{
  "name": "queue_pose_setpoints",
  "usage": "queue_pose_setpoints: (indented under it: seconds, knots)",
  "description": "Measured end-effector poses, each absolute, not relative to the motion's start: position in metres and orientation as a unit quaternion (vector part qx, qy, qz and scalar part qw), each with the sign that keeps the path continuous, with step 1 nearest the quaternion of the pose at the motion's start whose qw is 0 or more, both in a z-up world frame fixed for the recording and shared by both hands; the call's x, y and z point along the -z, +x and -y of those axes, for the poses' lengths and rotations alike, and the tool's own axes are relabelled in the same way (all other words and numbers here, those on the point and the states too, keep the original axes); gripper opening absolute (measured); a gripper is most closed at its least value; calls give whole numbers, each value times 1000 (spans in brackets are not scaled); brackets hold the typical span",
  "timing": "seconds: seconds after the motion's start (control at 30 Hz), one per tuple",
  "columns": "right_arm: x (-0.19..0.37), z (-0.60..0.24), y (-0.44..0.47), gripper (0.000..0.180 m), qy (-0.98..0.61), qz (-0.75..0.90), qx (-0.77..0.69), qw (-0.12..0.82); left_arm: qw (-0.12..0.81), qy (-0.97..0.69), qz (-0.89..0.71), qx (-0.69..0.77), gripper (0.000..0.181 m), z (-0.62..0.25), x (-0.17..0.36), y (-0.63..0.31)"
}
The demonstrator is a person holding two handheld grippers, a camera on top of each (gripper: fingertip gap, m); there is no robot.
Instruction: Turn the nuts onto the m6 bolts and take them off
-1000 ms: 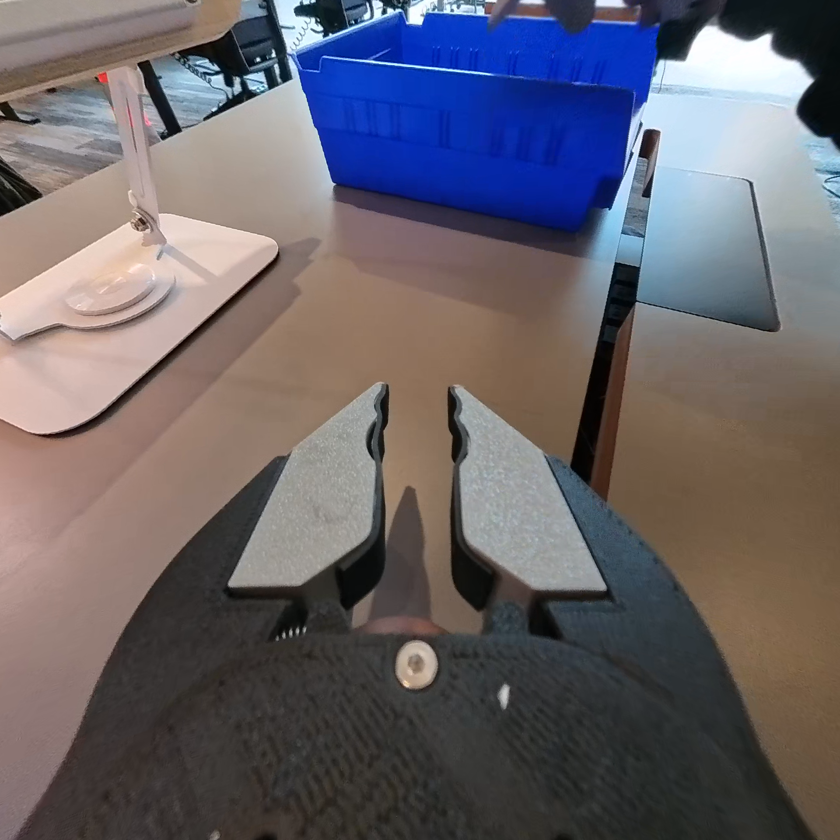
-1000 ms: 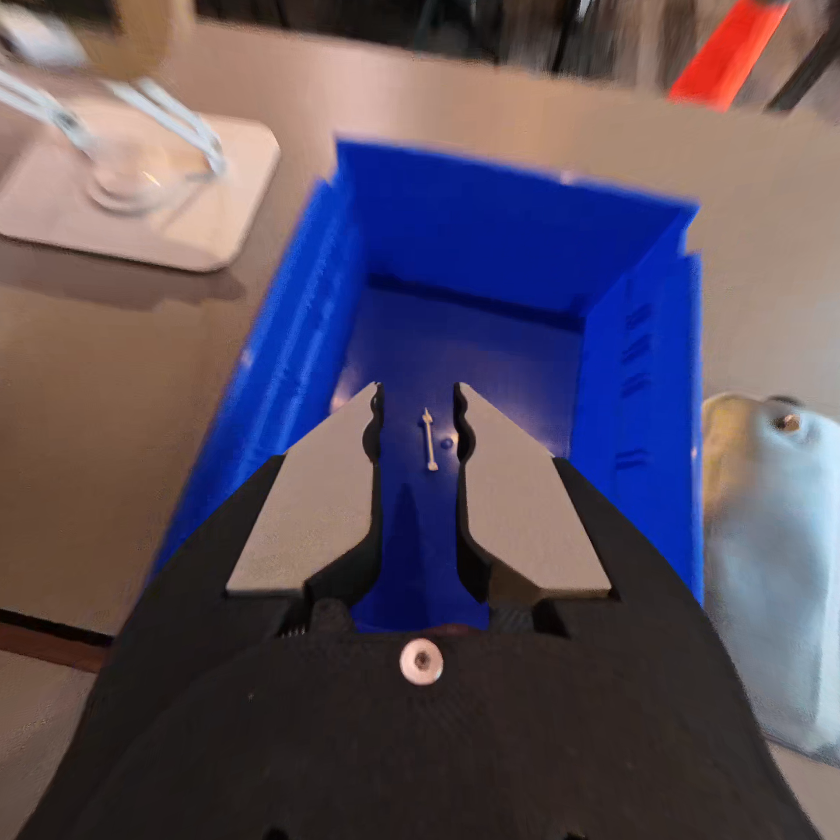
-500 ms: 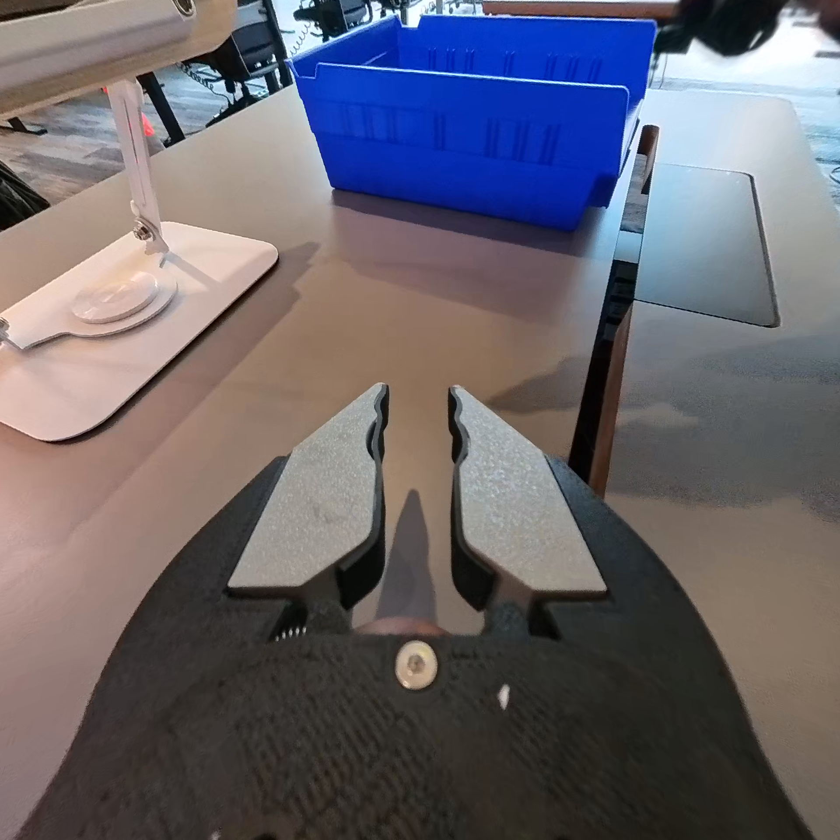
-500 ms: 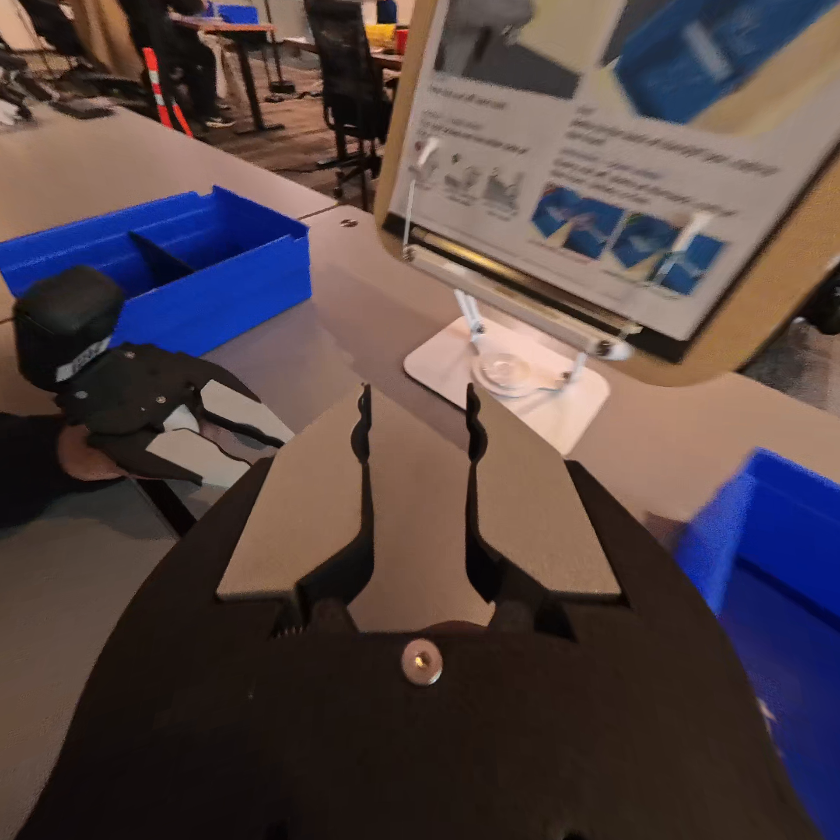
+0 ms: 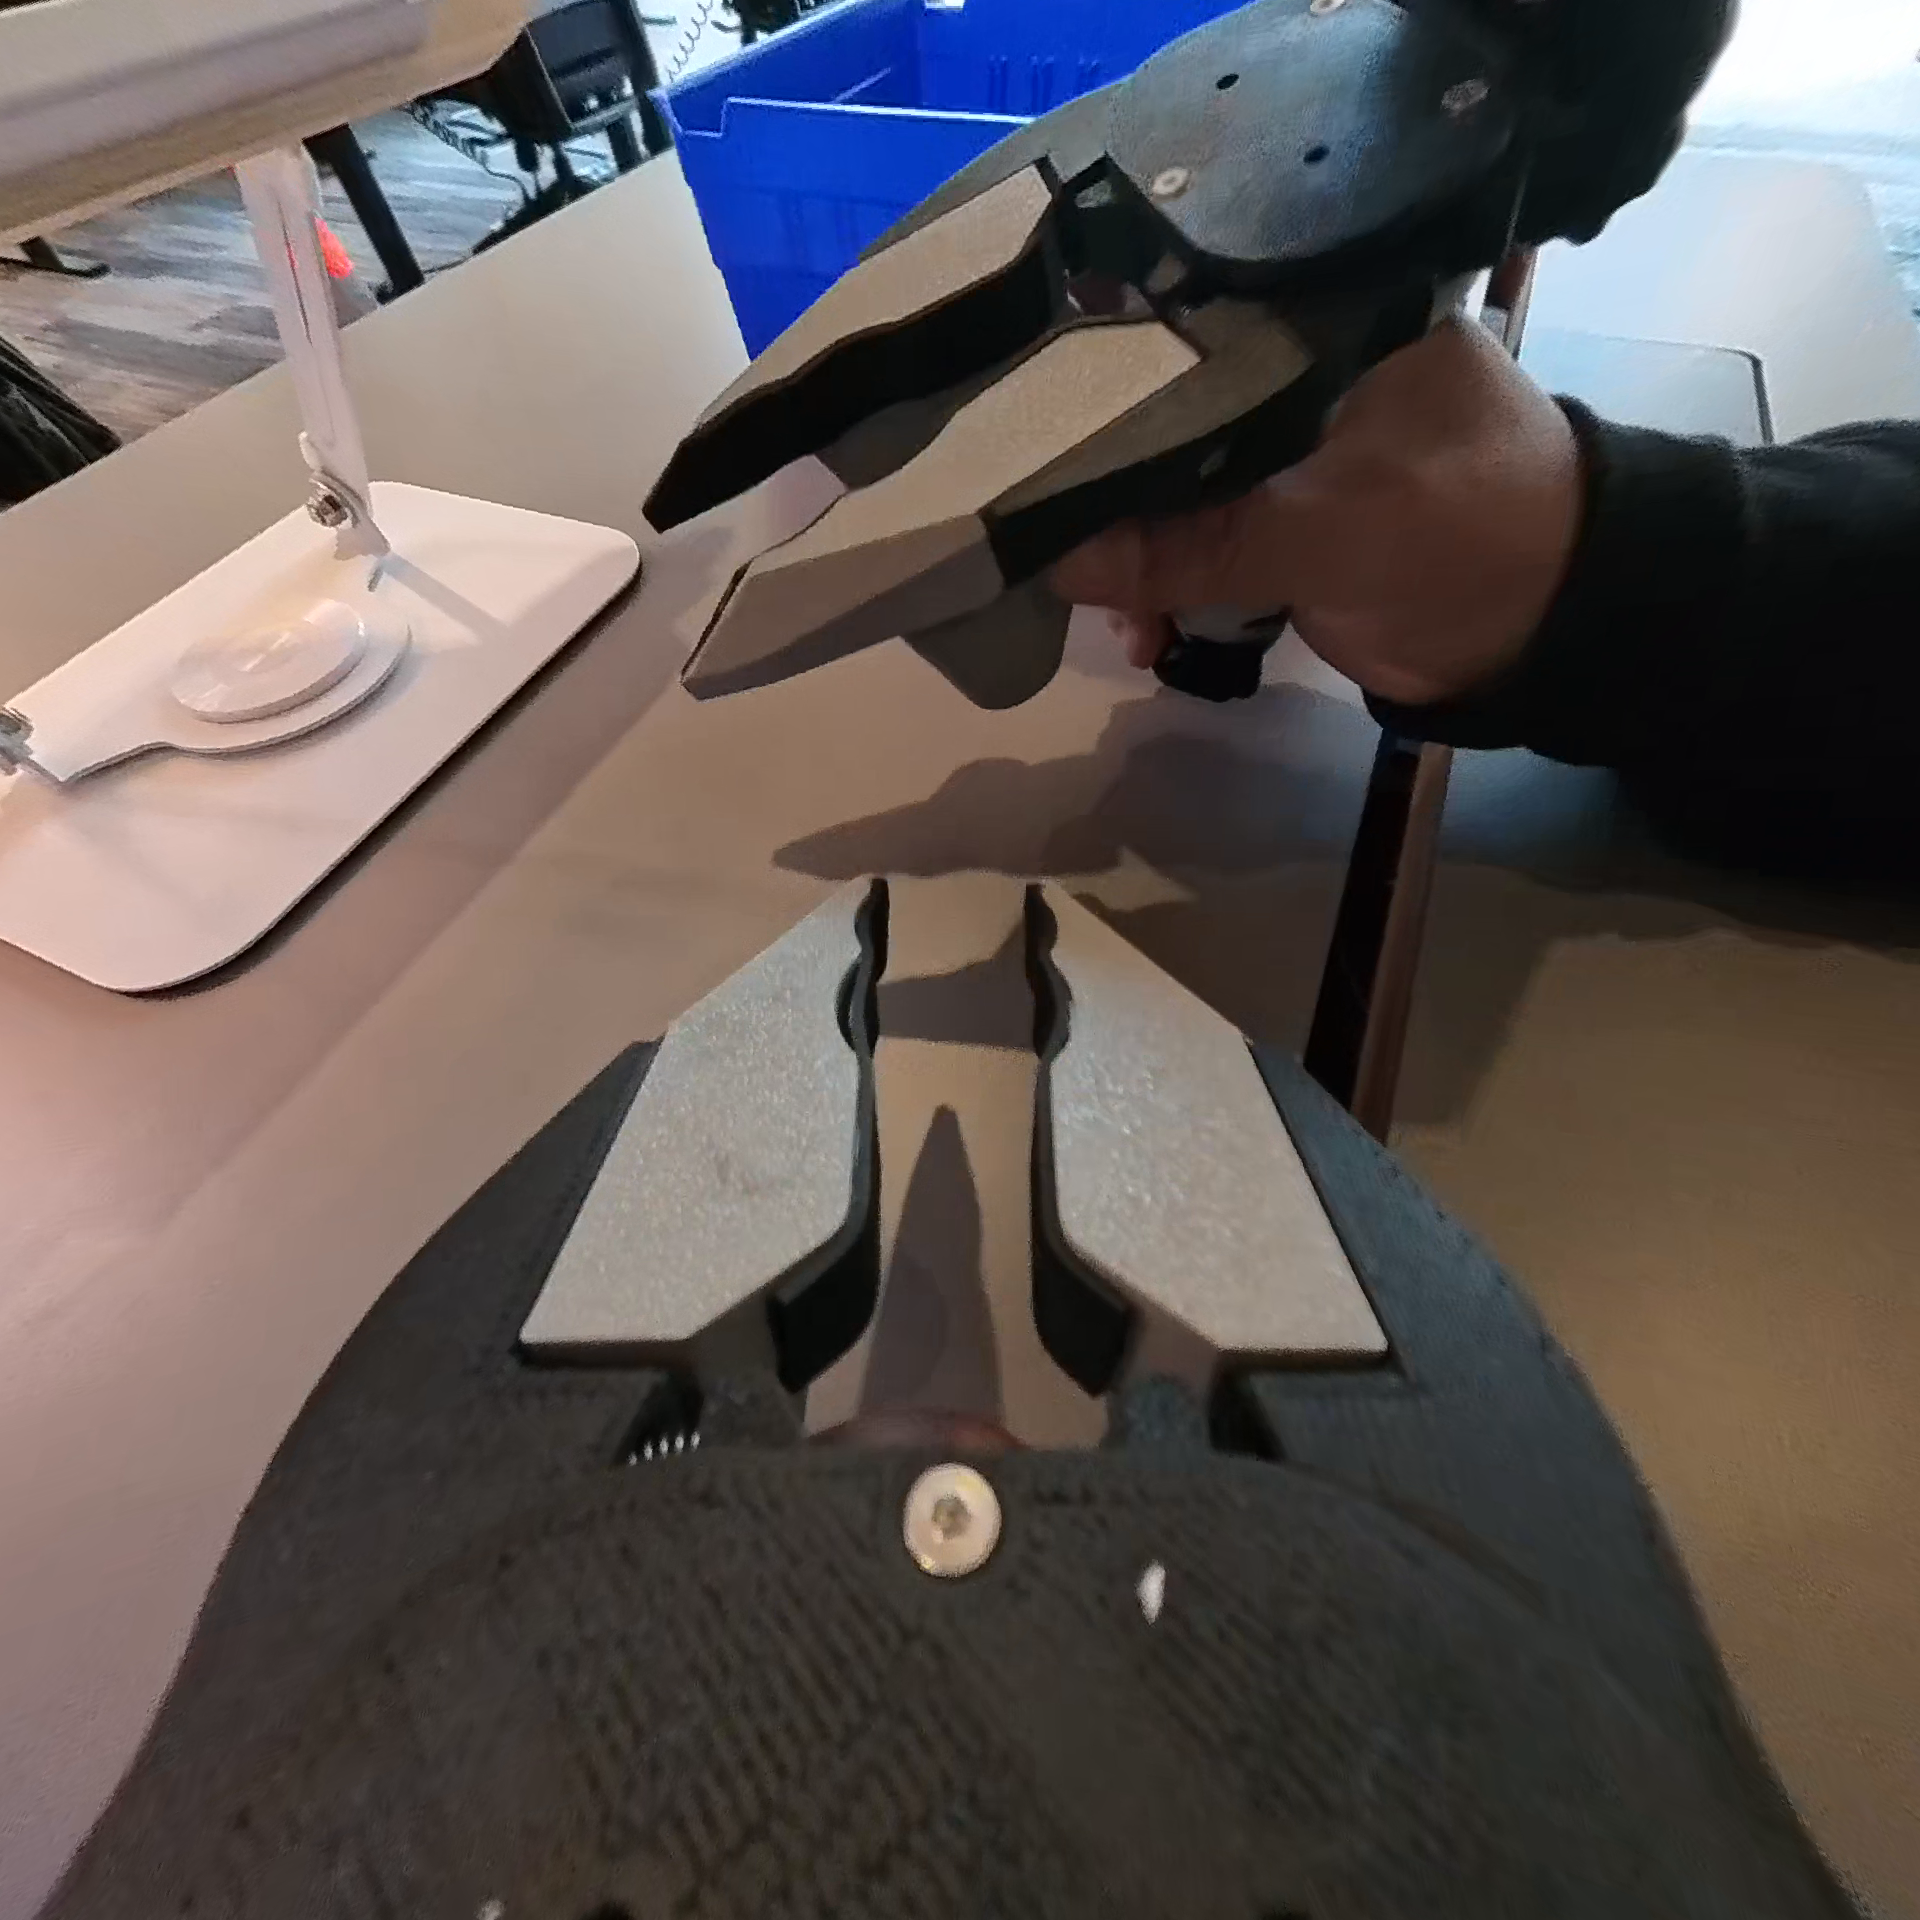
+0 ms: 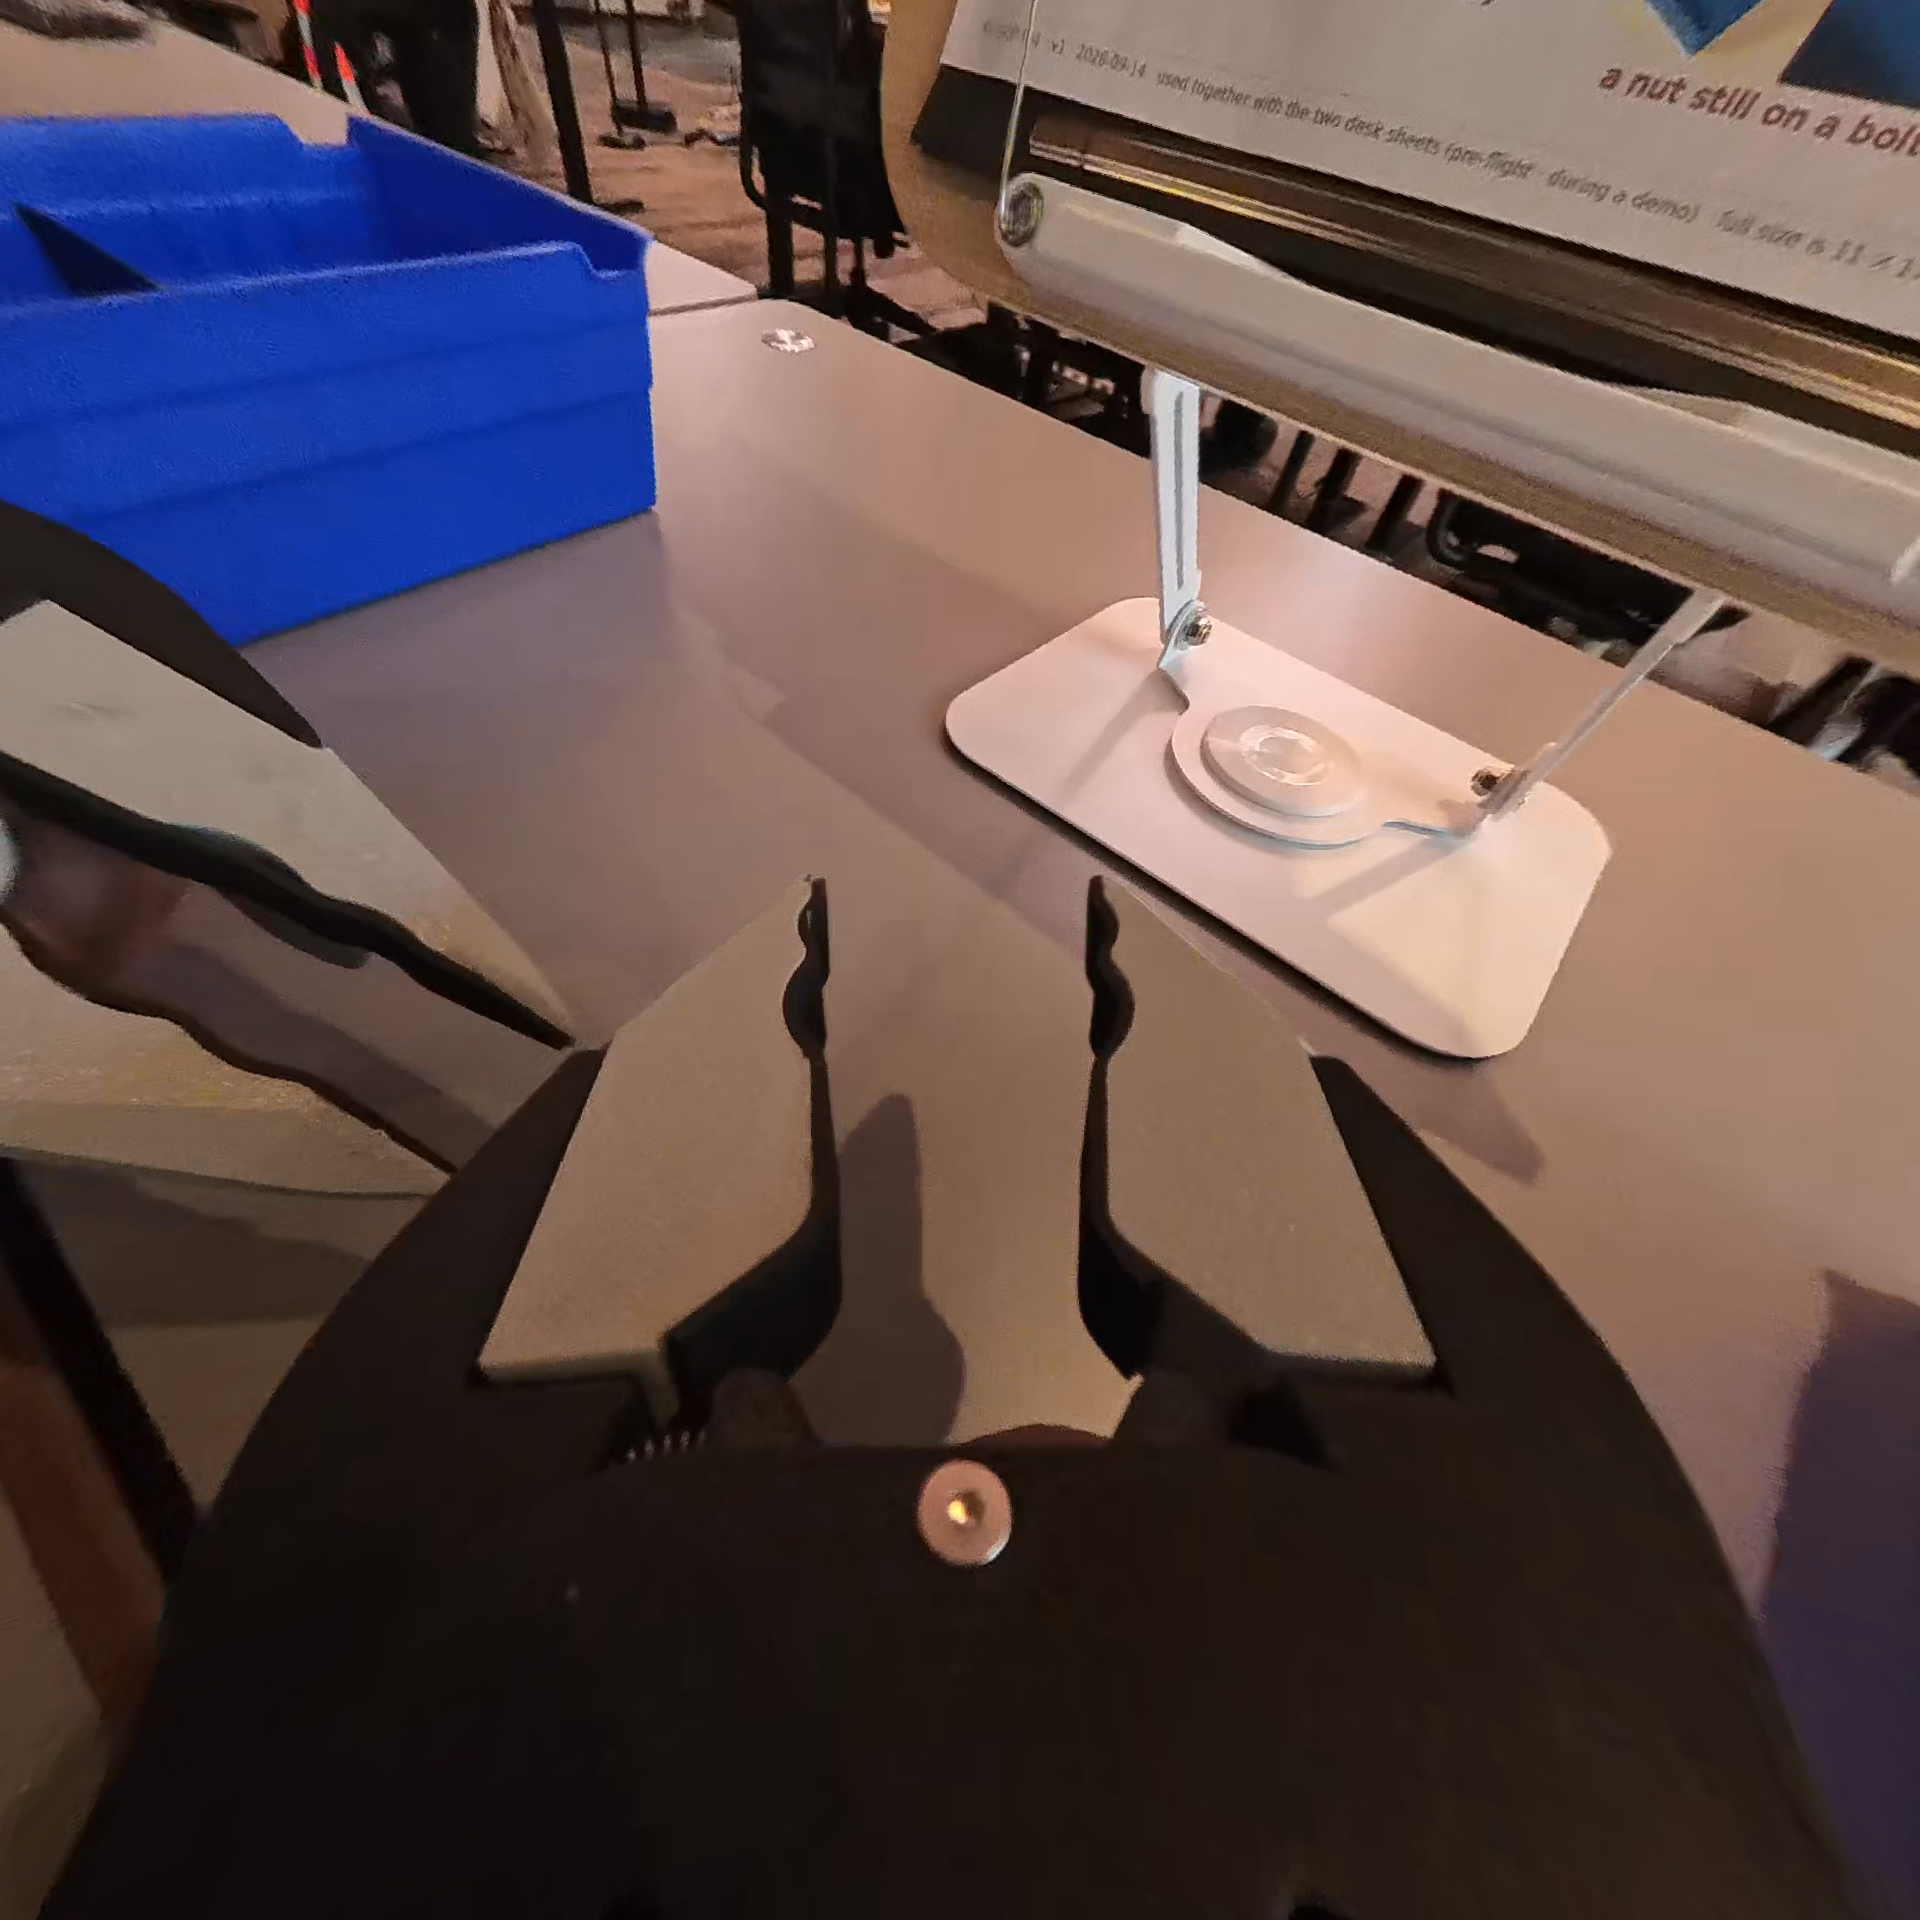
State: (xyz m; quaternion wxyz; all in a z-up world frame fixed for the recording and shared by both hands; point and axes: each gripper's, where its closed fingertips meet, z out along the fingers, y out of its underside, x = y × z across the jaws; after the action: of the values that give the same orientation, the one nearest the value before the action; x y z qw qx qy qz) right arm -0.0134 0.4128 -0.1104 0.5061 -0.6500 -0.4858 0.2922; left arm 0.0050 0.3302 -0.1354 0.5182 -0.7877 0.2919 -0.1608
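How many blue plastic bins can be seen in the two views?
2. One blue plastic bin stands at the far end of the table, behind the right hand-held gripper. A second, with a divider inside, stands at the upper left of the right wrist view. Others may be hidden.

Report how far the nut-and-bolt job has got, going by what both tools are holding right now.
Done: nothing shows as finished; no nut or bolt is visible in either current view. In hand: nothing. The left tool is open and empty above the brown table; the right tool is open and empty too, pointing at the white flat-based document stand. Left: fetching parts, threading and unthreading. The blue plastic bin sits beyond.
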Motion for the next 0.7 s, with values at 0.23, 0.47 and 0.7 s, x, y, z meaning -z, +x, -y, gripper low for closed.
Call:
queue_pose_setpoints:
  seconds: [0.23, 0.47, 0.7]
  knots:
    - [111, -402, -18, 52, -649, 482, -322, 492, 521, -786, -301, 143, 24, -328, 129, 4]
    - [109, -399, -17, 52, -639, 491, -315, 501, 529, -784, -278, 166, 25, -285, 109, 6]
    - [96, -389, -20, 51, -621, 496, -328, 511, 510, -812, -278, 64, 27, -210, 56, -46]
